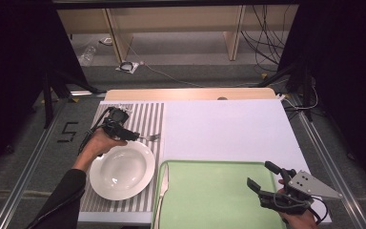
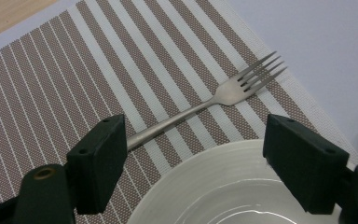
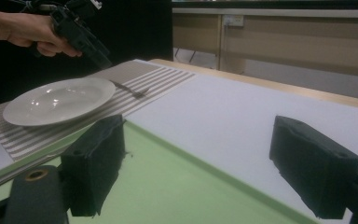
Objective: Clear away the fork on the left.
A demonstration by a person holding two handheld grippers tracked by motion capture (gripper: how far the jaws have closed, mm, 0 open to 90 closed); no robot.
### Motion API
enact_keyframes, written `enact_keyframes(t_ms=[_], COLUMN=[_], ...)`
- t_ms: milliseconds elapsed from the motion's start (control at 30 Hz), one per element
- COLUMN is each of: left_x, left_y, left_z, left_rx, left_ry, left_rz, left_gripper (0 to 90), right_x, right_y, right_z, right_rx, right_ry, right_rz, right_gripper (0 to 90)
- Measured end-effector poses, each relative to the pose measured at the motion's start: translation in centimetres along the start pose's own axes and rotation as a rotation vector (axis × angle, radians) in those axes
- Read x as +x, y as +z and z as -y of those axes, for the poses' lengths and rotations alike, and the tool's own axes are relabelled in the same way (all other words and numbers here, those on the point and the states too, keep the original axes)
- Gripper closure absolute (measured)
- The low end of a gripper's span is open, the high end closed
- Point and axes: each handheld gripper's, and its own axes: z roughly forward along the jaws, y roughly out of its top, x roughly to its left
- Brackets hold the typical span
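The fork lies flat on the striped placemat, just beyond the rim of the white plate, its tines pointing toward the pale tabletop. Expect it to be light, rigid and slick: polished metal that can skate or spin if you pinch it off-centre. Its handle is thin and sits low against the mat, so you will likely need to come down nearly onto the weave to get under its edges. Take it across the narrow handle, near the middle, rather than at the tines. Your left tongs stand wide apart, one jaw just over the handle's end, holding nothing. Watch the plate; it sits close, and a nudge could shift it. Your right tongs hang spread open over the green tray, well apart, where a knife lies along the tray's left edge.
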Motion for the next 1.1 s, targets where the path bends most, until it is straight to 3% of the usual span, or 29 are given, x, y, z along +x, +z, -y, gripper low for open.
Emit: enact_keyframes(t_ms=[367,567,1100], left_x=[0.9,1.6,2.3], left_y=[2.6,3.9,5.6], left_z=[-0.7,-1.1,-1.3], left_rx=[0.074,0.102,0.177], left_ry=[0.033,0.03,0.054], left_rz=[-0.001,0.006,0.02], left_gripper=[22.4,23.3,28.0], right_x=[0.0,0.0,-0.1], right_y=[0.0,0.0,0.0], right_z=[0.0,0.0,0.0], right_rx=[0.0,-0.003,-0.003], right_ry=[0.002,-0.001,0.004], right_rz=[-0.002,-0.004,-0.008], right_gripper=[19.1,19.1,19.1])
